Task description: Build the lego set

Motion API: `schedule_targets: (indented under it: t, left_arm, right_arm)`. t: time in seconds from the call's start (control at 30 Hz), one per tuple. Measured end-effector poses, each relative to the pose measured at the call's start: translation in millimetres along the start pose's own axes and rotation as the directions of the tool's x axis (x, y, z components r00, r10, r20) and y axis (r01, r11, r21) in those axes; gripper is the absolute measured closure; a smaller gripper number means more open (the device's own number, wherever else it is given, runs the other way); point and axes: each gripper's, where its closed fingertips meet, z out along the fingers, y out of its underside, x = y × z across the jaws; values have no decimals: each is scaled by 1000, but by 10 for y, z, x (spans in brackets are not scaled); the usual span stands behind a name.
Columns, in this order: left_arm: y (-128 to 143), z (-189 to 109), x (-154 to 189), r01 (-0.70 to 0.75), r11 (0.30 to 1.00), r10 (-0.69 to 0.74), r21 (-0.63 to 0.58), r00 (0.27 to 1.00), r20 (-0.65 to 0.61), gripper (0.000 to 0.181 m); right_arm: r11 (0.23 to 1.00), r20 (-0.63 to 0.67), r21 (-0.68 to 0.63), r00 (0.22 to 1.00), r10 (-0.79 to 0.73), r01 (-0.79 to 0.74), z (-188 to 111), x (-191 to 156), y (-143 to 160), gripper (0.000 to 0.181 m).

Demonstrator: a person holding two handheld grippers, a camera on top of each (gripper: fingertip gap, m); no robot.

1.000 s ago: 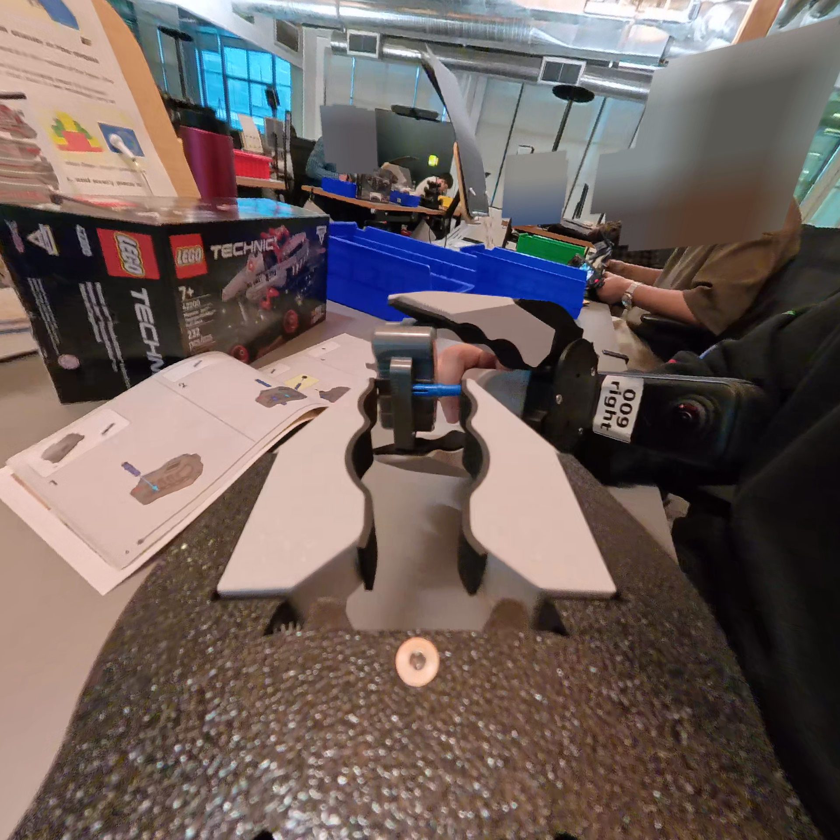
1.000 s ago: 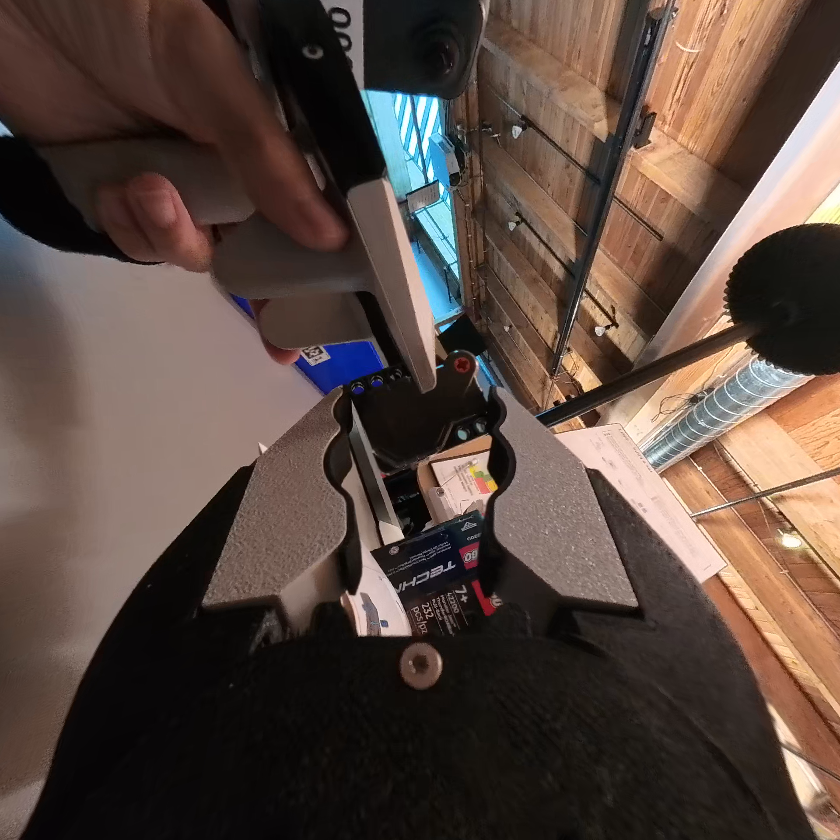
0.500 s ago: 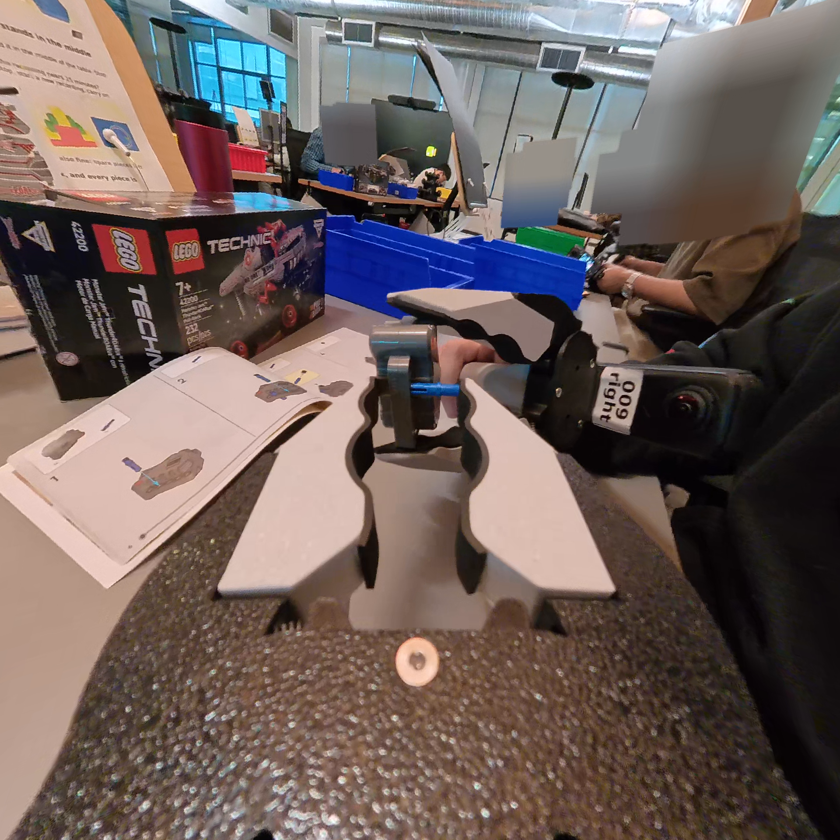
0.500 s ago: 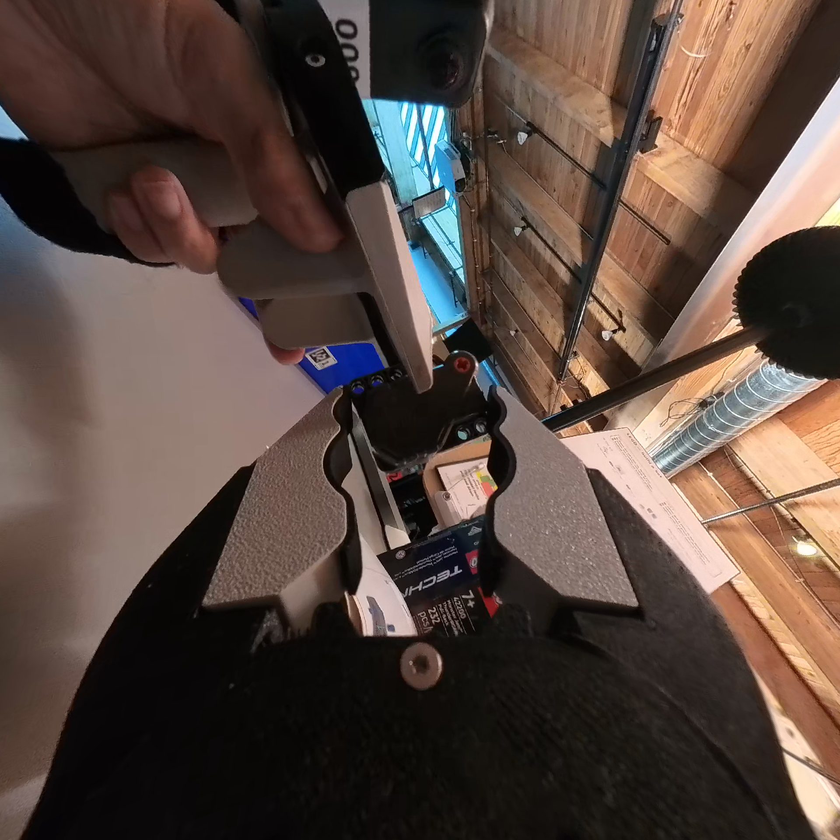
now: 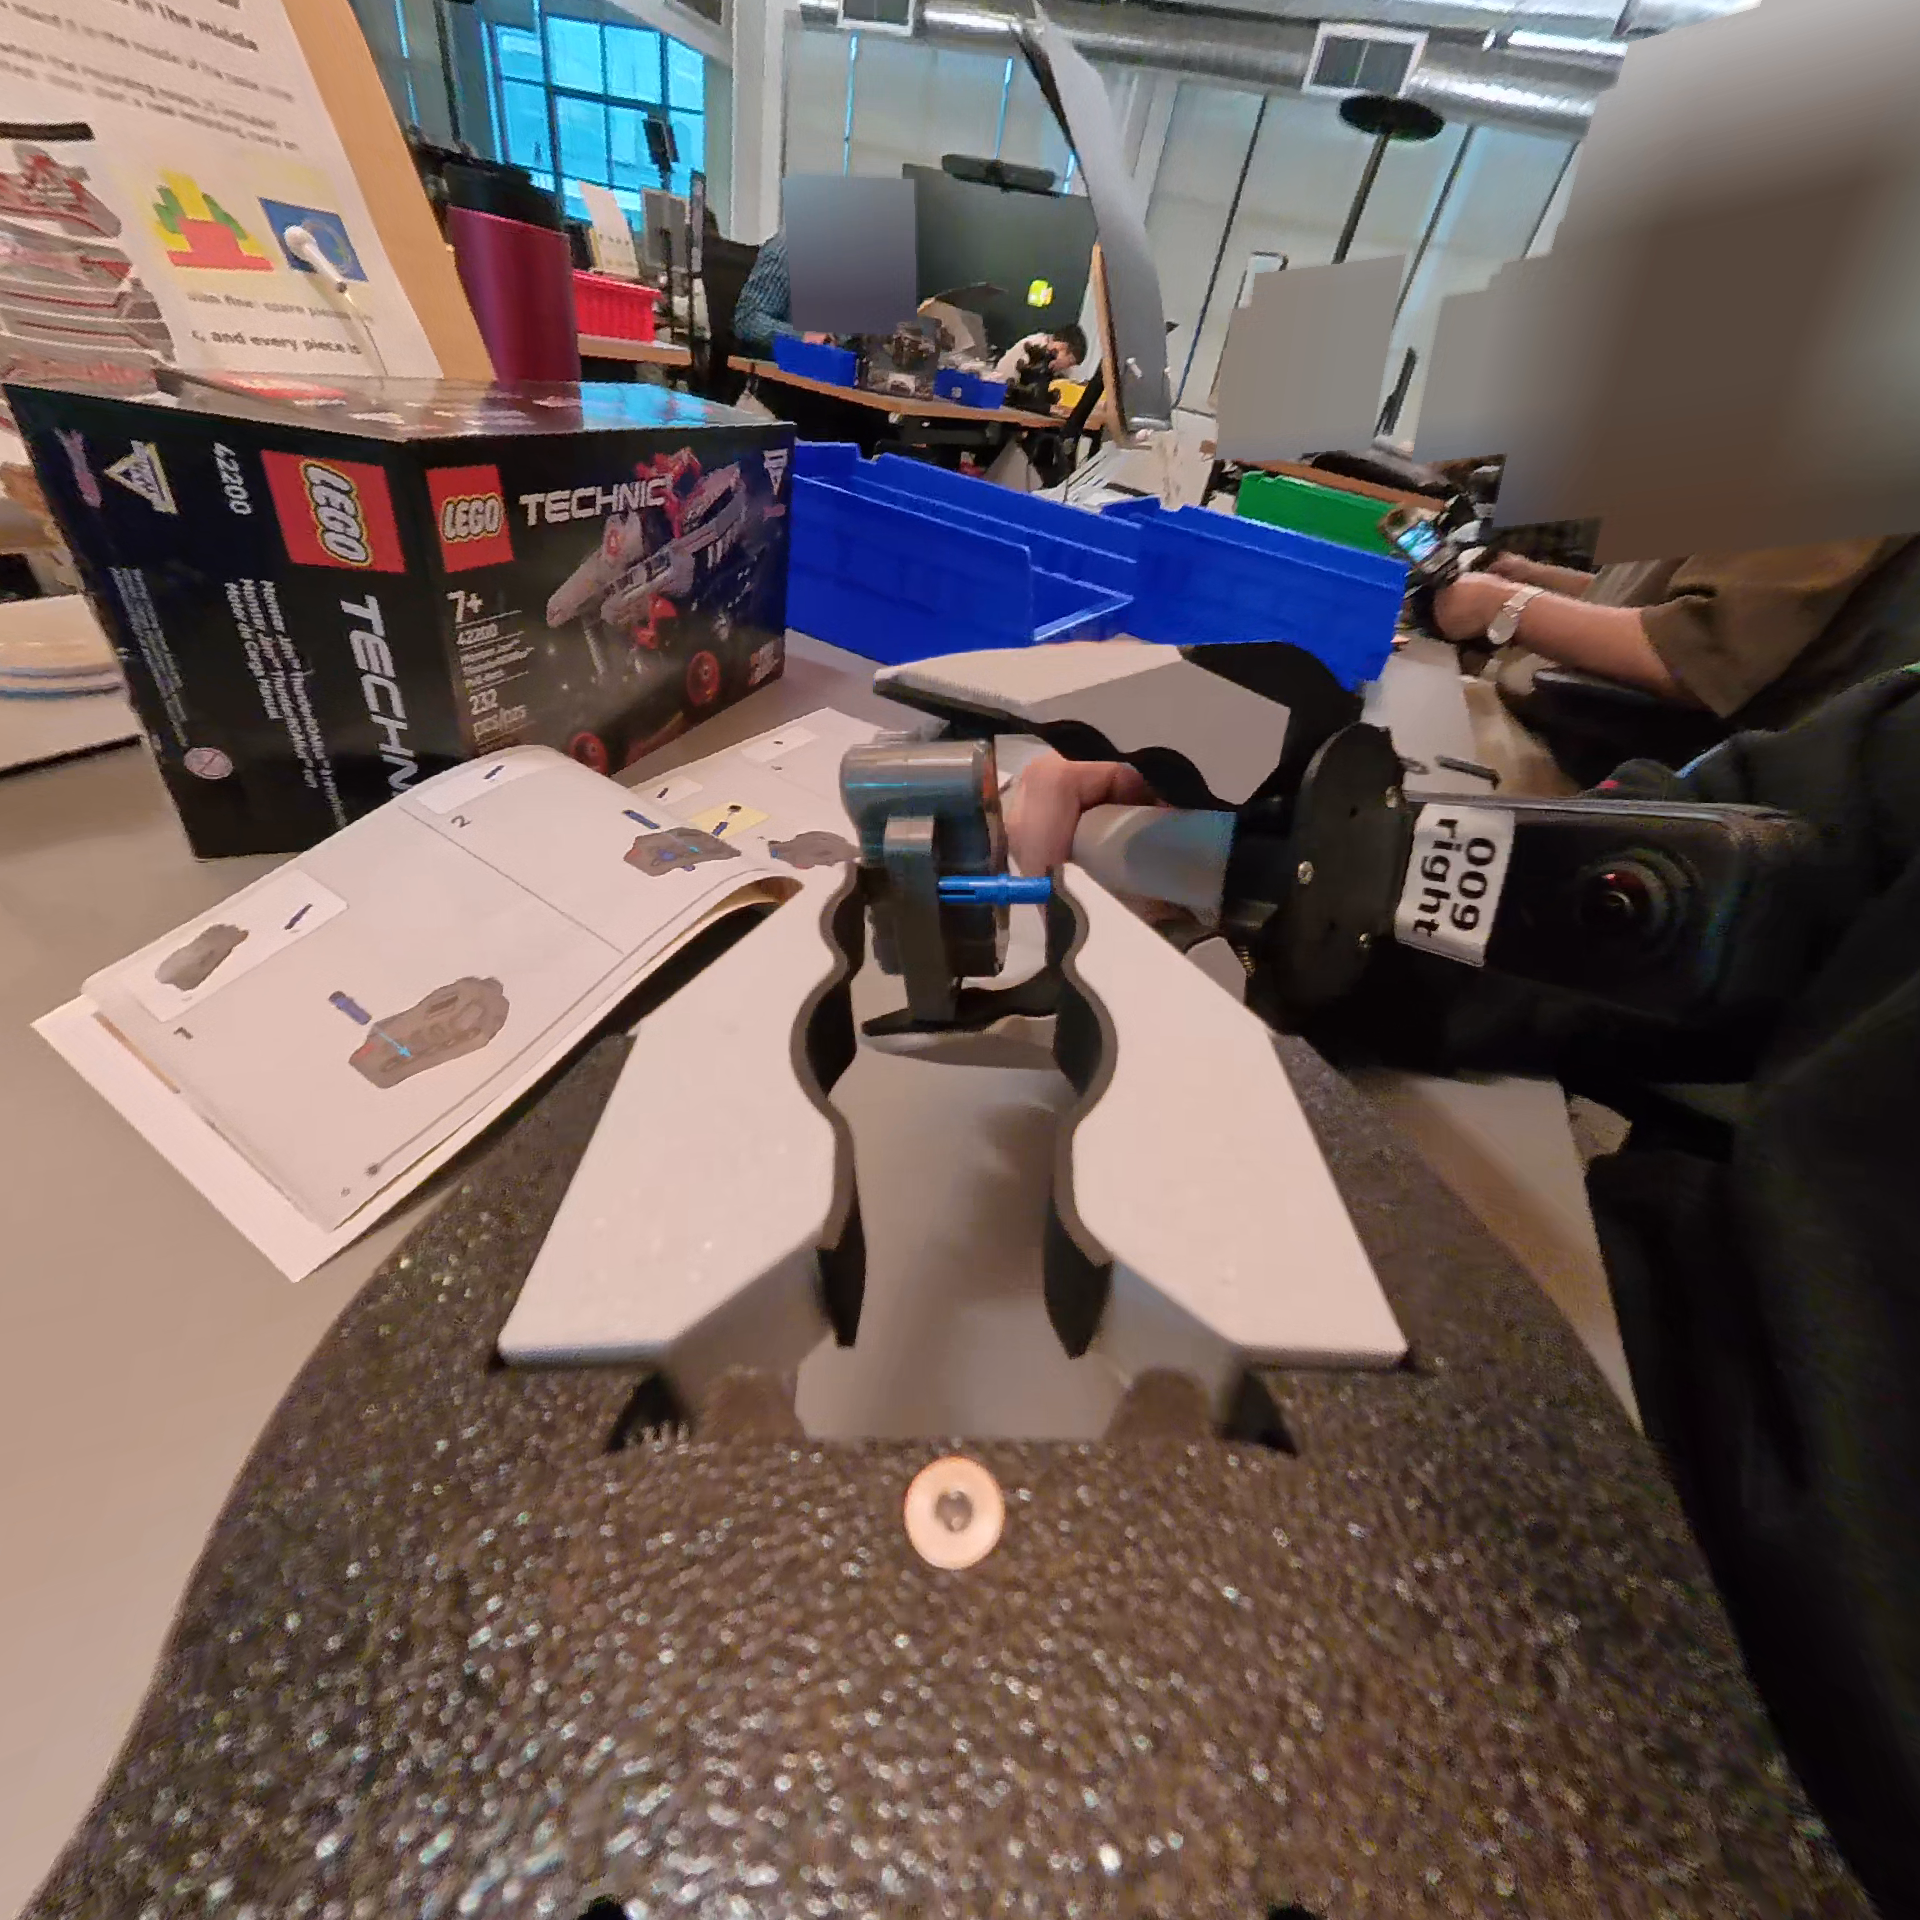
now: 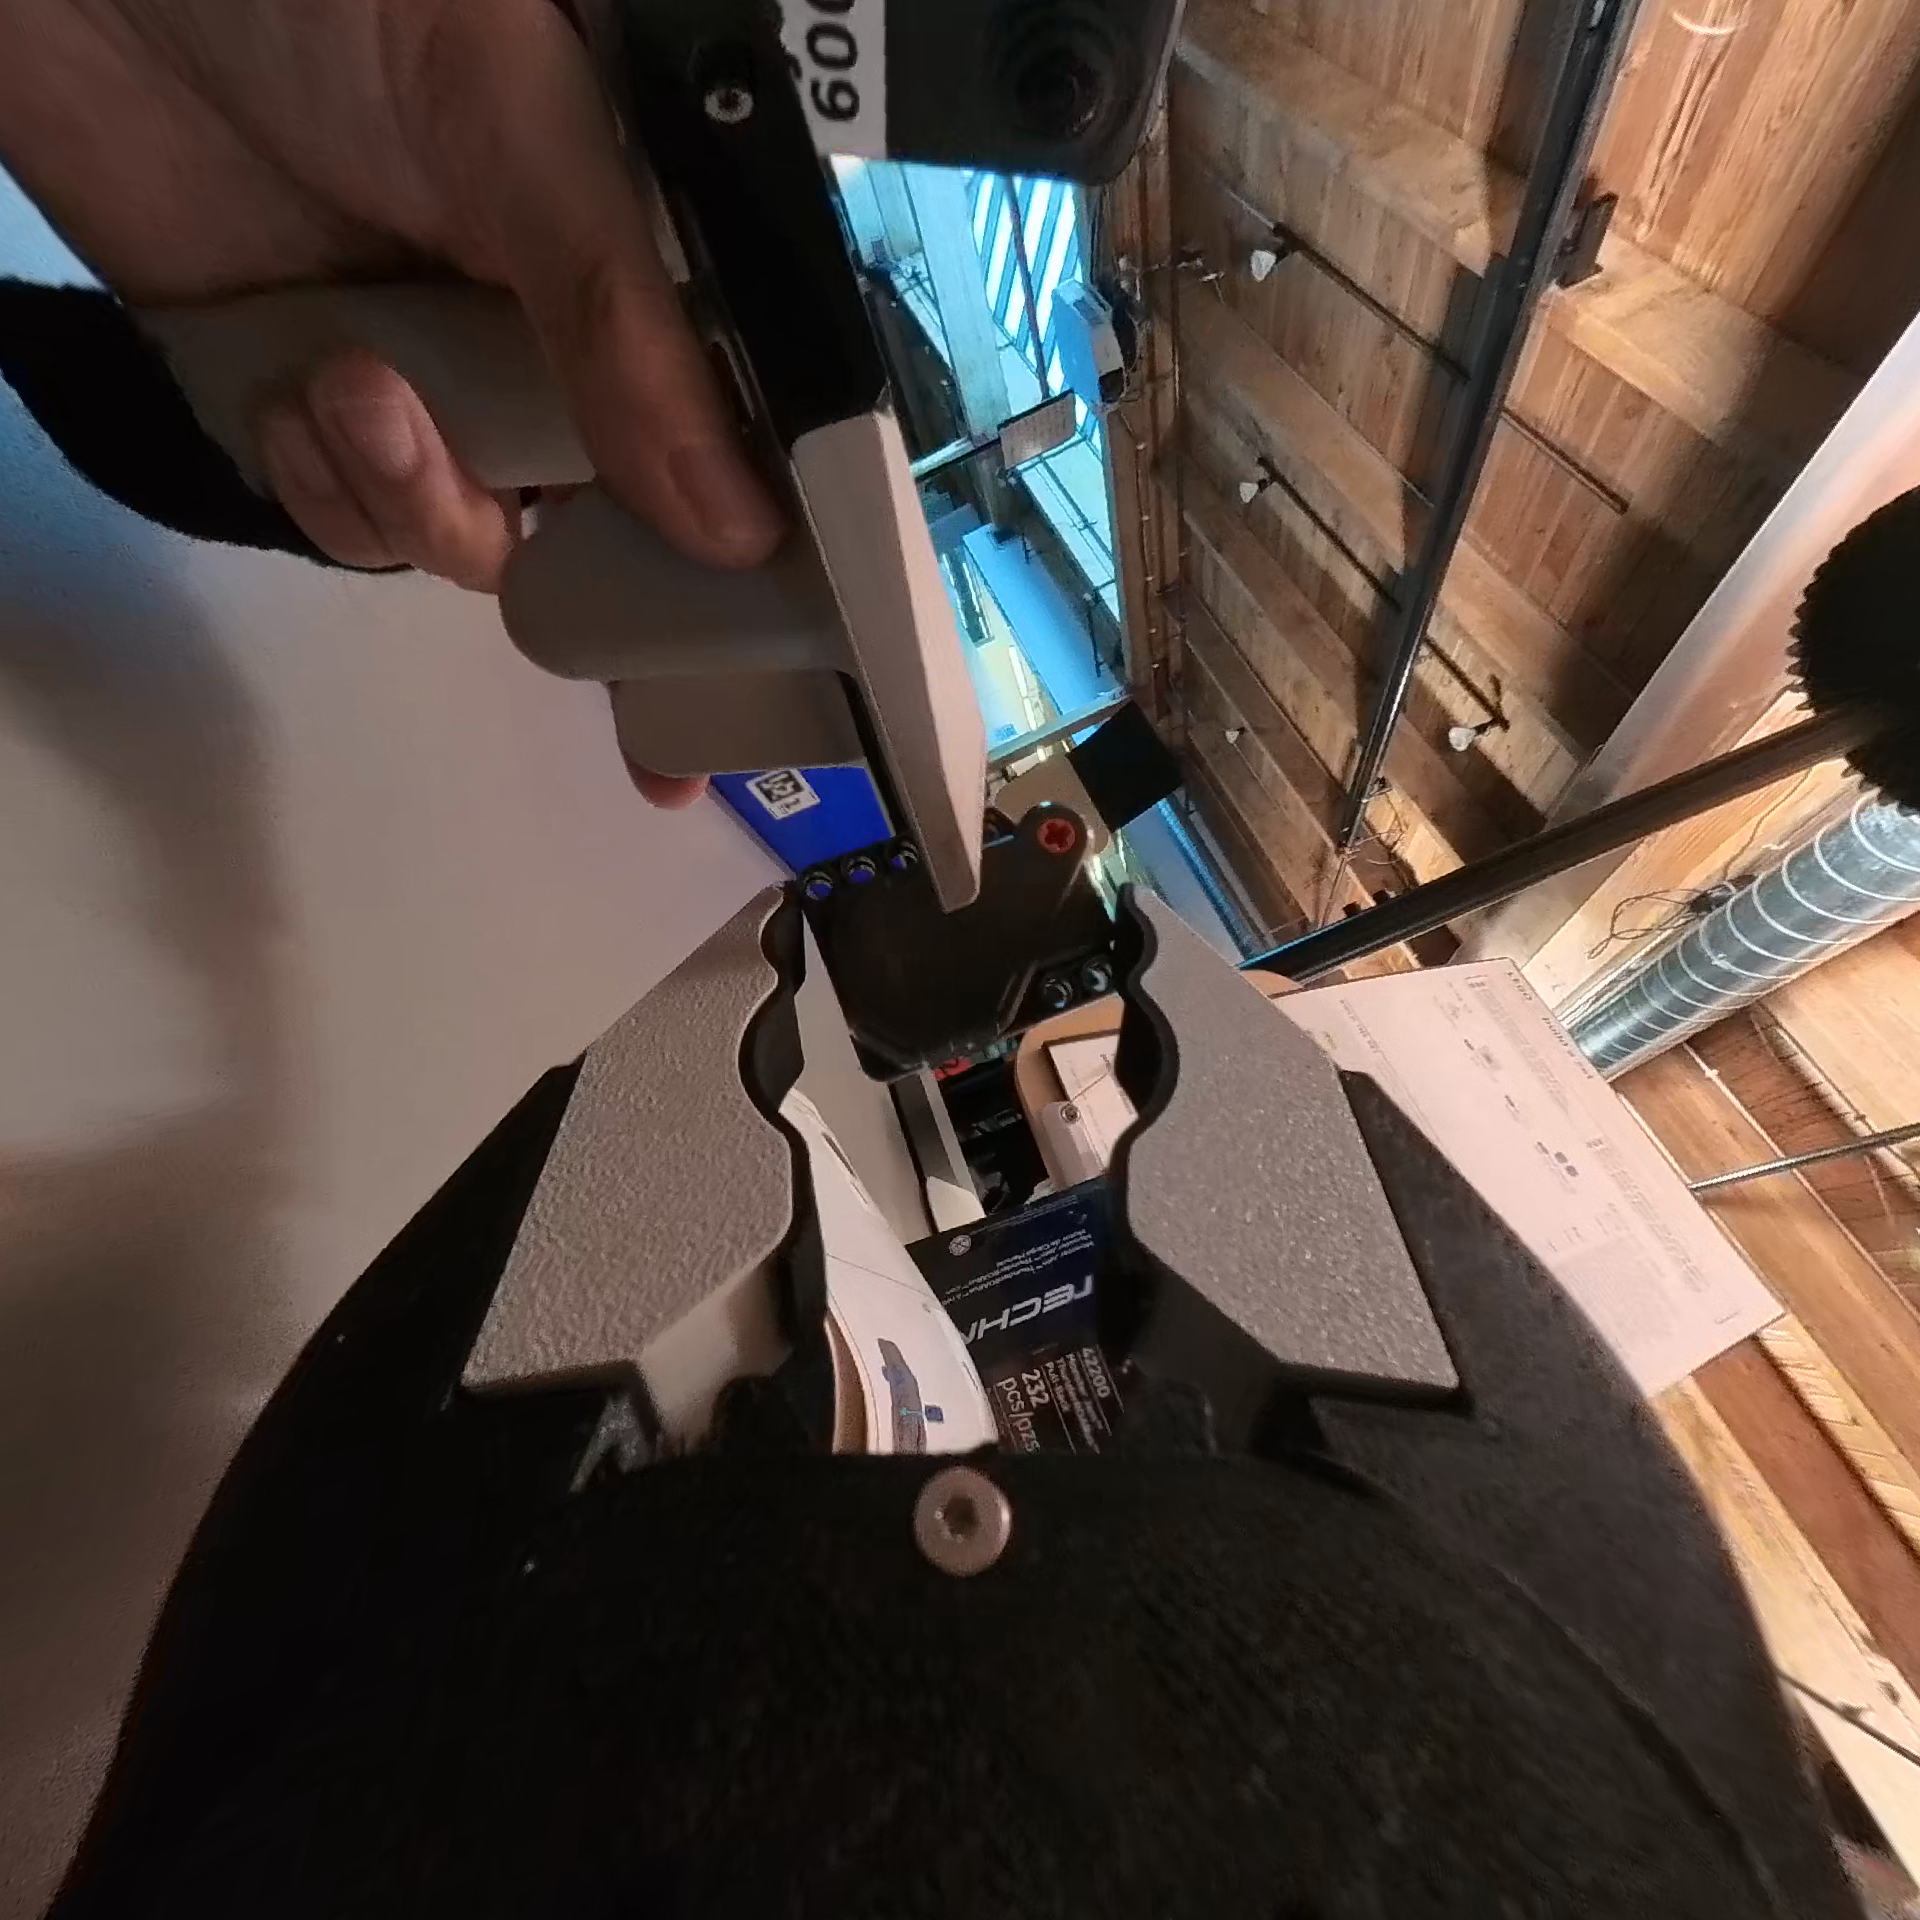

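Hardly anything has shifted since a second ago: the left gripper (image 5: 951, 914) still pinches the grey lego assembly (image 5: 925, 873) at its fingertips, a blue pin (image 5: 992, 888) jutting from the piece's right side. The right gripper (image 6: 961, 925), rolled on its side, remains clamped across the same assembly (image 6: 961, 961) from the right. Beyond lie the open instruction booklet (image 5: 416, 977), then the lego box (image 5: 416, 582) and blue bins (image 5: 1091, 582).
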Motion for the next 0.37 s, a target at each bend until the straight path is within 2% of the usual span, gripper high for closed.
schedule_targets:
  t: [0.03, 0.1, 0.13, 0.23, 0.3, 0.37]
  left_arm:
    - [-4, 8, -11, -5, 1000, 5, -5, 1000, 16, 149]
    - [17, 37, -61, -29, 999, 33, -41, 996, 80, 150]
    - [43, 53, -76, -56, 996, 63, -70, 992, 106, 149]
    - [65, 98, -23, -95, 989, 108, -110, 988, 114, 150]
    - [83, 108, -19, -103, 985, 121, -139, 985, 127, 150]
    - [51, 111, 2, -110, 985, 127, -129, 984, 128, 149]
  right_arm:
    - [1000, -6, -7, 1000, -13, 13, 4, 9, 9, 123]
    - [1000, -34, -17, 999, -11, 11, 22, 60, 9, 109]
    - [1000, -23, -13, 1000, -5, 5, 27, 54, -8, 107]
    - [998, 47, -69, 999, -6, 9, 61, -67, 114, 115]
    - [998, 52, -59, 999, -7, 10, 47, -61, 134, 125]
    - [999, 51, -51, 999, -1, 3, 38, -31, 115, 126]
